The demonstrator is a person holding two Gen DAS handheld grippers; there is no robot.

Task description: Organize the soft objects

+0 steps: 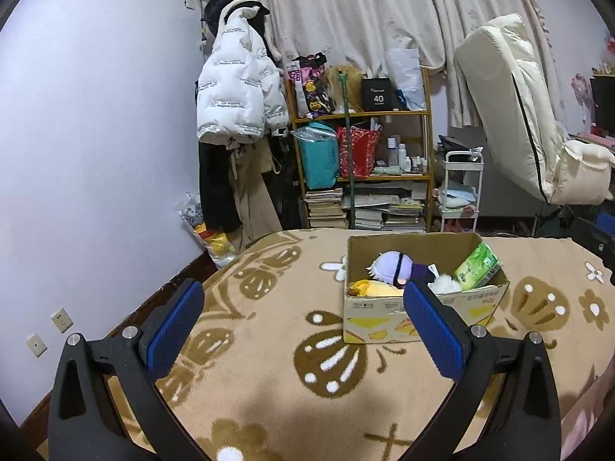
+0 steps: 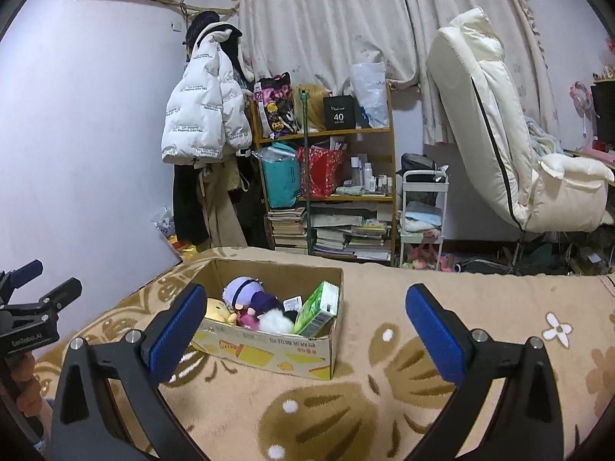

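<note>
An open cardboard box stands on the tan patterned blanket. Inside lie a lavender-headed plush doll, a yellow plush, a white fluffy item and a green tissue pack. My left gripper is open and empty, in front of the box and to its left. My right gripper is open and empty, in front of the box and to its right. The left gripper also shows at the left edge of the right wrist view.
The blanket covers a bed. Beyond it stand a wooden shelf with bags and books, a coat rack with a white puffer jacket, a small white cart and a cream recliner.
</note>
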